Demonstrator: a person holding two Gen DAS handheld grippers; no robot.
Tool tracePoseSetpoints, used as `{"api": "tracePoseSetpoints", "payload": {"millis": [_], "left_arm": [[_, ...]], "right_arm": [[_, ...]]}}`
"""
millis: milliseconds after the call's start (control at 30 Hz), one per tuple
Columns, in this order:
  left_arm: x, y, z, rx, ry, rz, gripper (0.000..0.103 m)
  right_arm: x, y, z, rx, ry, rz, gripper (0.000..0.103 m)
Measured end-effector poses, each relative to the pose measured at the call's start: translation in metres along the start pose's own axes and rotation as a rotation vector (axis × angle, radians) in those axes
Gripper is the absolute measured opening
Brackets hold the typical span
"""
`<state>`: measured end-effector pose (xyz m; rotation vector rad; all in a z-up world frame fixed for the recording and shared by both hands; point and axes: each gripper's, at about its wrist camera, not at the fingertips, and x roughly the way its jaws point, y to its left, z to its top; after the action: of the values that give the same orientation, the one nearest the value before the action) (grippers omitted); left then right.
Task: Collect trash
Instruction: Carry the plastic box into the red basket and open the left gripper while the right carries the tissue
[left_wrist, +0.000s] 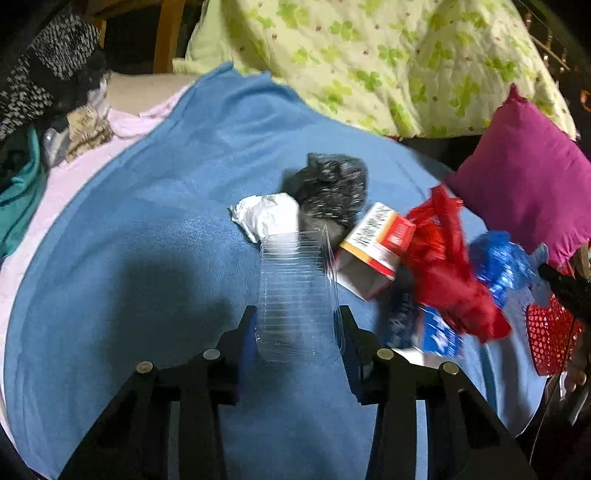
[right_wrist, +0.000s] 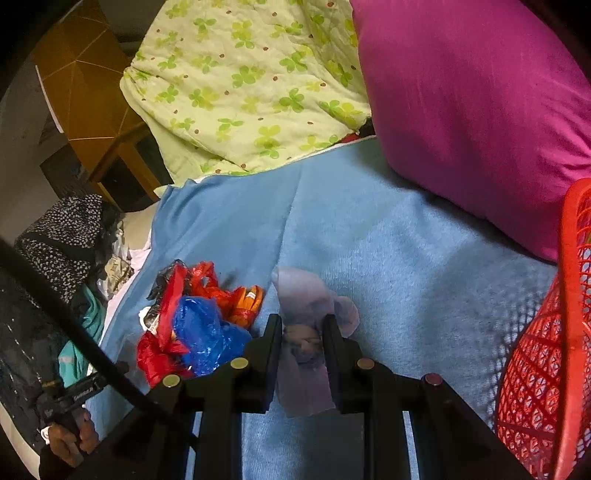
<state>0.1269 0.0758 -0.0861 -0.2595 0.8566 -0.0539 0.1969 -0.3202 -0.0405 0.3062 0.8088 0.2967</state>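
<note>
My left tongs were clamped on a clear plastic cup above the blue blanket. My right tongs were pinched on a pale purple bag, the red basket just beside. Remaining trash bags lay heaped on the blanket.

A blue blanket covers the bed and fills most of both views. At its far edge lies a pale green quilt printed with green clover leaves and small brown dots. To the right, a magenta pillow rests on the blanket just beside the quilt. Along the blanket's left edge a pale pink sheet shows from under it. Farther left is a heap of clothes, with a black-and-white speckled garment on top and a teal cloth lower down. Beyond the bed stands wooden furniture of an orange-brown colour.
</note>
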Motion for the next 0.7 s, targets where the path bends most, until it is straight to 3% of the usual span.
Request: {"api": "tracePoseSetpoints", "payload": {"millis": [167, 333, 500, 700], "left_arm": [[-0.033, -0.034, -0.019, 0.05, -0.054, -0.056, 0.044], [-0.06, -0.088, -0.017, 0.132, -0.092, -0.124, 0.044], [-0.084, -0.155, -0.01, 0.226, -0.144, -0.205, 0.044], [-0.094, -0.244, -0.004, 0.331, -0.138, -0.343, 0.044]], "right_arm": [[-0.025, 0.004, 0.001, -0.024, -0.057, 0.052, 0.024], [-0.065, 0.003, -0.003, -0.055, -0.137, 0.101, 0.024], [-0.117, -0.008, -0.018, -0.084, -0.254, 0.094, 0.024], [-0.178, -0.043, -0.034, -0.014, -0.417, 0.034, 0.025]]}}
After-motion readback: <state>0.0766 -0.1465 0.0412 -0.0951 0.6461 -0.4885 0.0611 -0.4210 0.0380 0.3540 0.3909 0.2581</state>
